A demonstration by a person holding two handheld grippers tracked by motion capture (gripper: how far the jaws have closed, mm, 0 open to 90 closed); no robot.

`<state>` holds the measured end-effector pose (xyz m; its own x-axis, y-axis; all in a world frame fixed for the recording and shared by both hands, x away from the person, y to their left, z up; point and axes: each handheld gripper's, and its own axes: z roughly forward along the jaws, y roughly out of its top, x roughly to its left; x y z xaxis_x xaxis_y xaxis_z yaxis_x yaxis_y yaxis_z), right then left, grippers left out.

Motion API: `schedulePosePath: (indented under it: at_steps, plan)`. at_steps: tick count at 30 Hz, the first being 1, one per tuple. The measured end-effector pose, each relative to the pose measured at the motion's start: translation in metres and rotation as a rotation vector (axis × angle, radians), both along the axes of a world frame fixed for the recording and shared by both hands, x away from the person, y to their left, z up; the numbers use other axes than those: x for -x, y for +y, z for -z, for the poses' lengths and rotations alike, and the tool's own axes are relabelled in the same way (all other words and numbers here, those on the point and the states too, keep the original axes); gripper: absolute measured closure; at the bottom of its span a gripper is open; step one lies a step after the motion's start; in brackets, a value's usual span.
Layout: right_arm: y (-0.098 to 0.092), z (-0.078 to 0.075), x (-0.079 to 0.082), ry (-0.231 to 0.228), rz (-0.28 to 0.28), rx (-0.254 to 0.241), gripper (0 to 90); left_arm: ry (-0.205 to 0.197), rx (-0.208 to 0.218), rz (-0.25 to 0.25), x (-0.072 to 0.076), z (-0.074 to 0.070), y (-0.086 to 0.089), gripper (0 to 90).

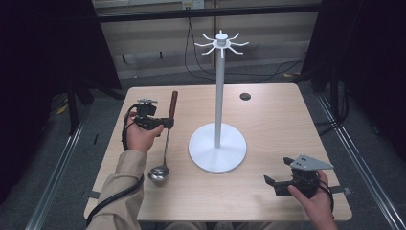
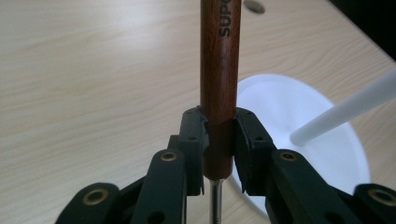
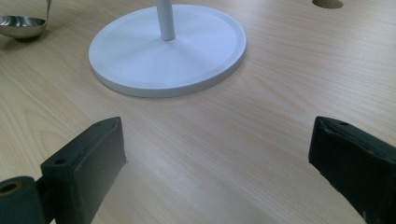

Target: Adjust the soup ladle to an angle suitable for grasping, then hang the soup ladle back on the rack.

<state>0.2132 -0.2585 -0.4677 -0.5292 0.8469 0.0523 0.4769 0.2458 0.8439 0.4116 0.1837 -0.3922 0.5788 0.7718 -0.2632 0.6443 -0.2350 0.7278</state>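
A ladle with a brown wooden handle [image 1: 173,103] and a steel bowl [image 1: 158,174] stands tilted at the left of the table, its bowl low near the tabletop. My left gripper [image 1: 167,122] is shut on the lower end of that handle [image 2: 219,88], with the thin metal shaft [image 2: 215,203] running down below the pads. A white stand [image 1: 219,91] with a round base [image 1: 218,151] and hook arms [image 1: 221,44] at its top rises mid-table. My right gripper [image 1: 271,185] rests near the front right edge, open with nothing between its fingers [image 3: 88,158].
A small dark round hole [image 1: 245,96] lies in the tabletop behind the stand. Cables trail on the floor past the far edge. The ladle bowl [image 3: 23,25] and the stand's base [image 3: 168,51] lie ahead of the right gripper.
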Motion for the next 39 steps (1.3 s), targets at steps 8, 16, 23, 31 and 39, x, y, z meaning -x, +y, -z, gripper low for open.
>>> schedulePosePath:
  at_steps: [8,16,23,31,39]
  plan:
    - [0.002,0.0,-0.002,-0.001,-0.004,0.001,3.1,-0.061,0.057,0.049,0.012,-0.012,0.0,74.7]
    - [0.003,0.002,-0.002,0.004,-0.004,0.006,2.4,-0.104,0.104,0.074,0.02,-0.027,0.002,74.6]
    - [0.005,0.001,-0.004,0.0,-0.012,0.006,2.0,-0.136,0.137,0.078,0.027,-0.039,0.0,74.6]
    - [0.006,0.001,-0.005,-0.008,-0.016,0.011,1.7,-0.188,0.175,0.106,0.04,-0.056,-0.007,74.5]
    - [0.007,0.0,-0.004,-0.005,-0.018,0.016,1.7,-0.235,0.201,0.141,0.049,-0.075,-0.016,74.5]
